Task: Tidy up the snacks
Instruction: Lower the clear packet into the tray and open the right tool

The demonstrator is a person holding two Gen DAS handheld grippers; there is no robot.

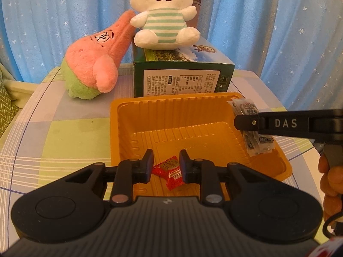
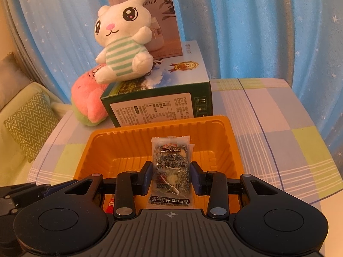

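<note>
Right gripper (image 2: 171, 178) pinches the sesame-cake packet (image 2: 170, 169) over the orange tray (image 2: 230, 141) (left gripper (image 1: 166, 169) clamps a red candy (image 1: 171, 171)); either slick wrapper may slip.

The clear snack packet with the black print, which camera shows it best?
The right wrist view: the clear packet faces the lens between the right gripper's pads, print readable, above the orange tray. The left wrist view shows it only side-on at the tray's right edge, partly hidden by the gripper.
</note>
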